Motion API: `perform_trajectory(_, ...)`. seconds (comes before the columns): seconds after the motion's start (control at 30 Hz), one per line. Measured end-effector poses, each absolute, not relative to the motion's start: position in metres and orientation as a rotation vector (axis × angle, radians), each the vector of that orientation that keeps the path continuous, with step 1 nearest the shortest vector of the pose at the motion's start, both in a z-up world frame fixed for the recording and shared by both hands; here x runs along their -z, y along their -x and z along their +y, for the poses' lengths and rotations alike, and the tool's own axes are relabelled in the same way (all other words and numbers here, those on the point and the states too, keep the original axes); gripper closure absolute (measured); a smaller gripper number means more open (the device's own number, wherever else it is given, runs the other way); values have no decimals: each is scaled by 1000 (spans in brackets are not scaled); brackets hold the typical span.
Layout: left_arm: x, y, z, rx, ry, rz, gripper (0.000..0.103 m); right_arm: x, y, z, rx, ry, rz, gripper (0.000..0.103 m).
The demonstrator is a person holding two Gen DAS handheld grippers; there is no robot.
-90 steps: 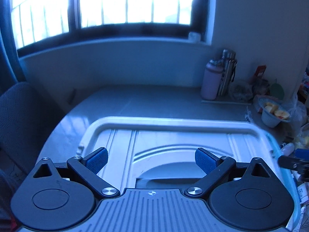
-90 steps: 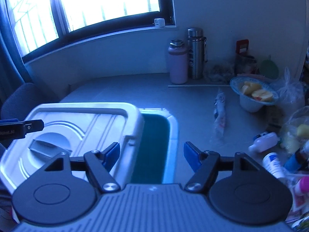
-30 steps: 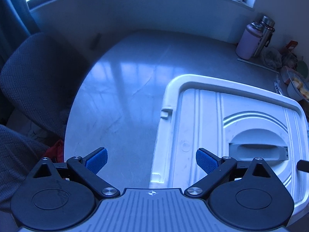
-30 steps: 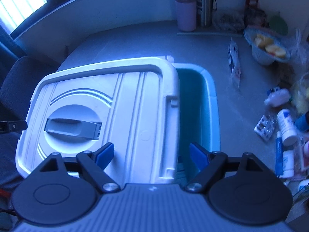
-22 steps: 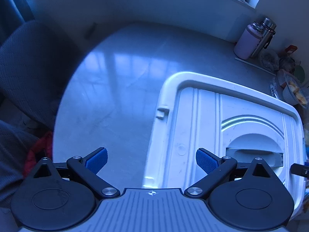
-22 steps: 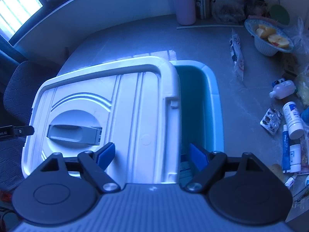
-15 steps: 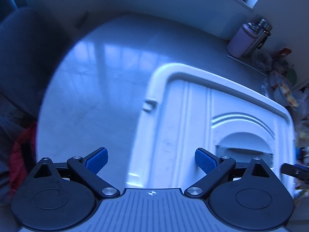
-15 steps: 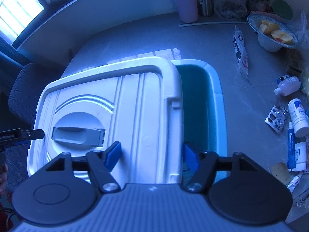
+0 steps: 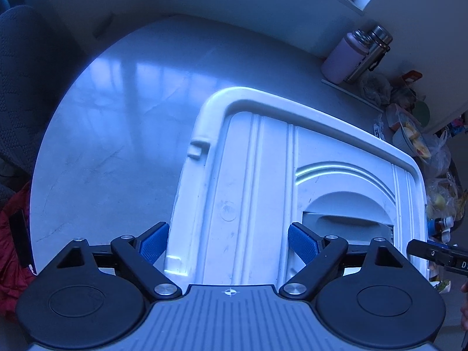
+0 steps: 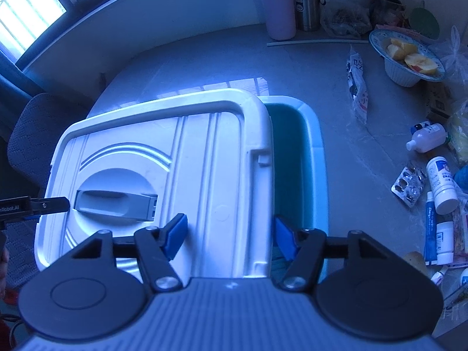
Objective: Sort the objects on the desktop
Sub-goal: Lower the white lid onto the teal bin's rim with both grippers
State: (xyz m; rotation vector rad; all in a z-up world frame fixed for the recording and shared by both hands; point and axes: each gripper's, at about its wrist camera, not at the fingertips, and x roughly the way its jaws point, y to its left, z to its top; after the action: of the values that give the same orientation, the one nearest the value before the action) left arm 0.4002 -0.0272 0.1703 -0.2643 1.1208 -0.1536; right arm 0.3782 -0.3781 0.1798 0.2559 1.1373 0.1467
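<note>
A white box lid (image 9: pixel 263 181) with a grey handle (image 10: pixel 114 201) lies askew over a teal storage box (image 10: pixel 295 158), leaving the box's right part uncovered. My left gripper (image 9: pixel 228 241) is open and straddles the lid's near left corner. My right gripper (image 10: pixel 229 232) is open but narrowed, with its fingers either side of the lid's right edge strip; I cannot tell if the pads touch it. Medicine bottles (image 10: pixel 440 184), a blister pack (image 10: pixel 408 185) and tubes (image 10: pixel 430 225) lie on the table at the right.
A pink flask (image 10: pixel 278 8) and a steel flask (image 10: pixel 305 0) stand at the back. A bowl of fruit (image 10: pixel 406 55) and plastic bags (image 10: pixel 456 55) sit at the far right. A chair (image 9: pixel 26 82) stands left of the round table (image 9: pixel 117 117).
Both grippers rose and tilted down over the box. The left one shifted toward the lid's left corner. The right gripper's fingers narrowed around the lid's right edge.
</note>
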Motion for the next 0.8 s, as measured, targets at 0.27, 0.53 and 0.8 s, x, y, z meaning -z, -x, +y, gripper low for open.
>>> perform_trajectory(0.27,-173,-409,-42,176,249,1130,15,-184,-374,-388,-108,-261,1129,38)
perform_trajectory(0.53,-179,-419,-59,170,237,1127,15,-191,-377,-395,-85,-254,1113,38)
perform_trajectory(0.8,-175,-421,-65,185,248,1134,15,-190,-380,-403,-73,-230,1111,38)
